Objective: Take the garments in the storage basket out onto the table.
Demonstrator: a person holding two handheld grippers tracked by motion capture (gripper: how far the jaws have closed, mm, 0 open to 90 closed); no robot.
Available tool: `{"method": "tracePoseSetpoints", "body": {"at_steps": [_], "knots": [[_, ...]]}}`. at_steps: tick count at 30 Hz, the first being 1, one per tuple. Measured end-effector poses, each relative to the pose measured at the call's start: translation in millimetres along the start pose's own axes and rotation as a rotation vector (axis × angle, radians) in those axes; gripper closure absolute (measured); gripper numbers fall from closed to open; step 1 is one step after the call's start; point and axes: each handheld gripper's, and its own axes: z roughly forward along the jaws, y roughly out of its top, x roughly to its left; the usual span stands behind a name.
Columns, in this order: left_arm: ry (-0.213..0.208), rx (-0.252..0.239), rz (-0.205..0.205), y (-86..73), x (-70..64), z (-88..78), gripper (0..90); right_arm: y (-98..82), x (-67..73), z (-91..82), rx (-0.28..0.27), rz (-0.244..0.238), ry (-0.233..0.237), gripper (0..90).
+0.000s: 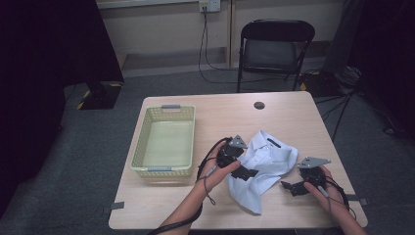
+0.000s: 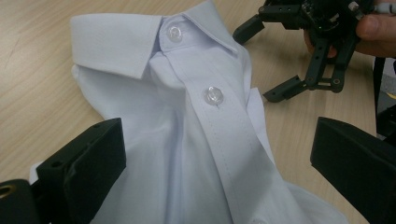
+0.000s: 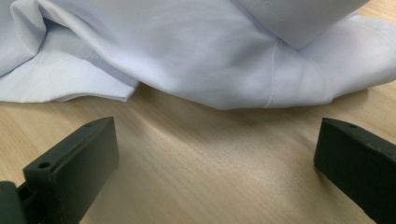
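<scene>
- At the far left of the room we see a dark curtain [image 1: 54, 44] hanging over grey carpet [image 1: 58, 196], well left of the light wooden table [image 1: 215, 110].
- On the left part of the table stands a pale yellow perforated plastic basket [image 1: 138, 142], holding nothing that we can see.
- Just right of the basket, our left gripper [image 1: 244, 172] rests over the near left edge of the white buttoned cotton shirt [image 1: 266, 159]; its jaws stand wide apart with cloth between them, not clamped.
- The shirt lies crumpled on the table right of the basket, collar towards the far edge. In the left gripper view we see its collar [image 2: 116, 44] and two clear buttons [image 2: 213, 94] along the placket.
- Beyond the shirt, near the table's far edge, is a dark round cable hole [image 1: 259, 105].
- Right of the shirt, our right gripper [image 1: 292, 188] sits low on the bare wood, apart from the cloth; its jaws are spread and hold nothing. In the right gripper view the shirt's hem [image 3: 243, 100] lies just ahead of them.
- Behind the table stands a black folding chair [image 1: 274, 49], with a wall socket [image 1: 209, 5] and cables trailing down beside it.
</scene>
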Motion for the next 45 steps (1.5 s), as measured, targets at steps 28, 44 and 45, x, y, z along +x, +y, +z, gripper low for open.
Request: {"method": "tracePoseSetpoints", "body": {"at_steps": [28,44,45], "knots": [[-0.05,0.034,0.022,-22.7,-2.8,-13.5,3.1,0.0,0.0,0.0,0.0,0.0,0.0,0.0],[-0.063,0.044,0.008,-35.8,0.1,-21.9,3.1,0.0,0.0,0.0,0.0,0.0,0.0,0.0],[-0.063,0.047,0.01,-36.7,0.3,-22.4,3.0,0.0,0.0,0.0,0.0,0.0,0.0,0.0]]}}
